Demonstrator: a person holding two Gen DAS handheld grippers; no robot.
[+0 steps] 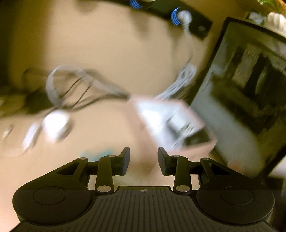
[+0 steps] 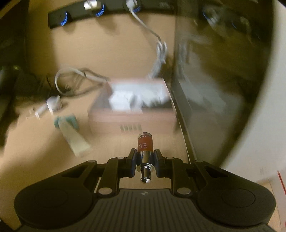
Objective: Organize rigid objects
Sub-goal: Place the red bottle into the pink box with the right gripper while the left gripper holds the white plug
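My right gripper [image 2: 145, 161] is shut on a small lip balm tube [image 2: 145, 144] with a red label and a chrome end; it holds it above the wooden desk, pointing at a pink open box [image 2: 132, 114]. The box holds white items. A white tube with a teal cap [image 2: 71, 133] lies on the desk left of the box. My left gripper [image 1: 143, 162] is open and empty, just in front of the same pink box [image 1: 171, 123]. Both views are blurred by motion.
A dark monitor stands right of the box [image 1: 241, 100] [image 2: 214, 80]. White cables and a white charger plug [image 1: 55, 125] [image 2: 52, 103] lie left of the box. A black power strip with blue-ringed sockets [image 1: 171, 12] [image 2: 80, 15] runs along the back.
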